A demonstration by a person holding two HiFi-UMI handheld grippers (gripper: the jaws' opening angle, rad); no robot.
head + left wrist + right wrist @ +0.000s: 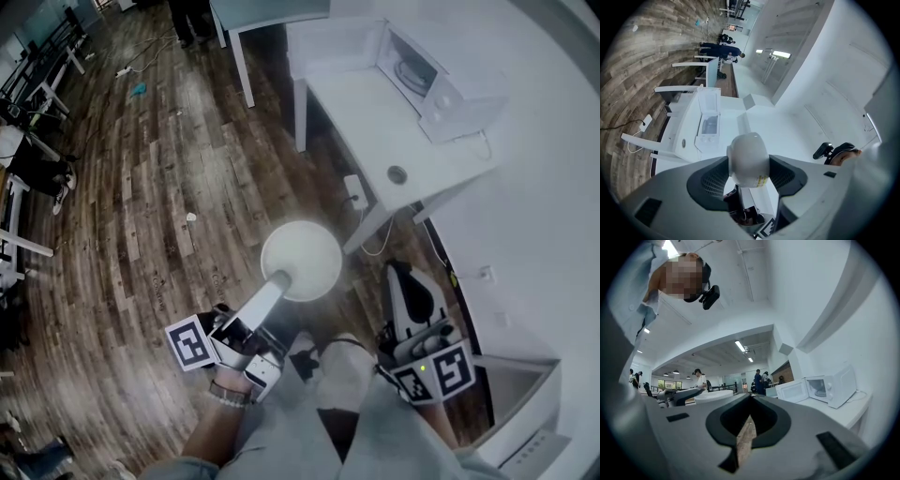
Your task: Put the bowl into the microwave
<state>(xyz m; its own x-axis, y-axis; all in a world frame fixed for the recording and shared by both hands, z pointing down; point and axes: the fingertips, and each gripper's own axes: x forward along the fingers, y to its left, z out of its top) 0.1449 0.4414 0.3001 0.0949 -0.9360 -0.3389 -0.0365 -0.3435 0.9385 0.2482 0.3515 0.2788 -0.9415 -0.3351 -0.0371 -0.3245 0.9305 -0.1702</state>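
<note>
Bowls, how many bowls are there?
1. The white bowl is held in the left gripper, over the wooden floor. I see no others.

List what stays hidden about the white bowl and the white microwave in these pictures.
- Head view: glare hides the inside of the round white bowl.
- Left gripper view: only its underside shows, clamped by the left gripper.
- Head and right gripper views: the open boxy white microwave is too small to see inside.
</note>
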